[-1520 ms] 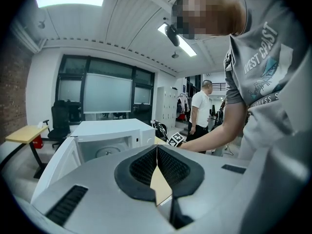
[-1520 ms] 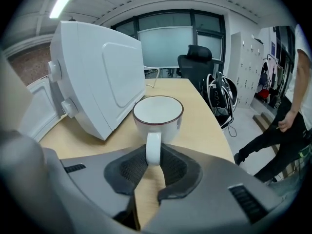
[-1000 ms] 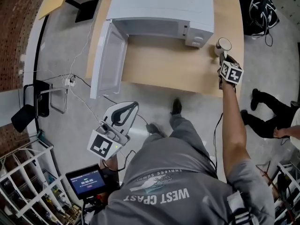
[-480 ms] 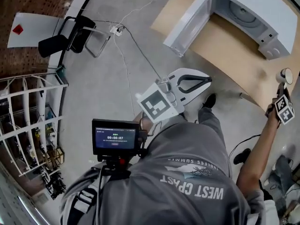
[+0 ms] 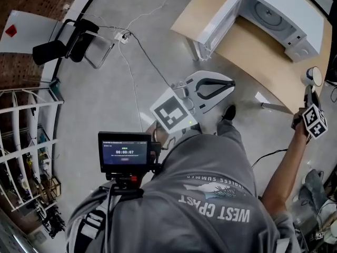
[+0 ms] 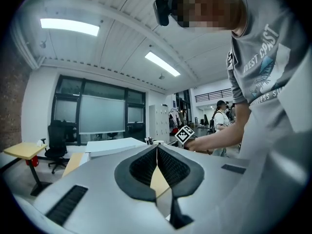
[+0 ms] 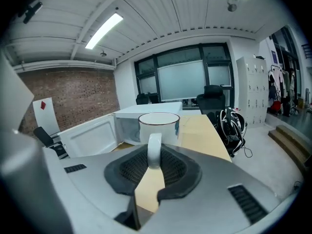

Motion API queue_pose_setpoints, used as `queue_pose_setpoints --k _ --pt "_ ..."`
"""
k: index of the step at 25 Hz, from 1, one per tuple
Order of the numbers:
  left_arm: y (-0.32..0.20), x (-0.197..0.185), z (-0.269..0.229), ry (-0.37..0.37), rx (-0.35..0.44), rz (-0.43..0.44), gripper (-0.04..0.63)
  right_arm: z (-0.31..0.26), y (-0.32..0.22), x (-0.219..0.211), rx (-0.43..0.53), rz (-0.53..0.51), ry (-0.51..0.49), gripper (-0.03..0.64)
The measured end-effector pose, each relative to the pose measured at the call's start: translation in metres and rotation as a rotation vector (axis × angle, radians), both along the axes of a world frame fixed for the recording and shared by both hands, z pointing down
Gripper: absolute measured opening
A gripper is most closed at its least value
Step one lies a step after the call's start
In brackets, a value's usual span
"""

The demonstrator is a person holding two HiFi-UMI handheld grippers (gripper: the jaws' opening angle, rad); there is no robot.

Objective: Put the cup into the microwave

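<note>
We find the right tongs pinching the cup by its handle, aloft, seemingly beyond the surface's right corner; left tongs pressed together. Handle-only grip may swing, striking the microwave.

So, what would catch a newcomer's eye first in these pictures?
The white cup stands out first: the right gripper holds it by the handle, near the right end of the table. Next comes the microwave on that table, its door swung wide open. The left gripper hangs shut and empty over the floor.
</note>
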State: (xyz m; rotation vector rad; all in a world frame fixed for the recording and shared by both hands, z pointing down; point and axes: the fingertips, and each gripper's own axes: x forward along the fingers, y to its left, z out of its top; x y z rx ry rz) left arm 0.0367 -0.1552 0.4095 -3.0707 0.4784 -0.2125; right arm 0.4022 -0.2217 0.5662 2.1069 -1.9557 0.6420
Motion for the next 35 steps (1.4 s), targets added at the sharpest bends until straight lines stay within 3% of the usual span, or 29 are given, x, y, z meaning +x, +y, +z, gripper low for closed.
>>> queue_pose_setpoints --k 7,20,26,35 --pt "0.033 -0.079 -0.060 0.046 0.075 0.048 0.021 -0.101 0.034 -0.109 0.076 -0.060 0.011 0.069" --pt "0.056 -0.157 -0.060 0.106 0.013 -0.023 0.021 -0.115 0.018 -0.234 0.108 -0.203 -0.067 0.069" --pt "0.044 -0.167 -0.051 0.097 -0.005 -0.076 0.021 -0.104 -0.024 -0.253 0.085 -0.255 -0.090 0.069" --pt "-0.004 -0.169 -0.037 0.023 -0.049 -0.198 0.021 -0.034 -0.125 -0.235 -0.002 -0.281 -0.112 0.069"
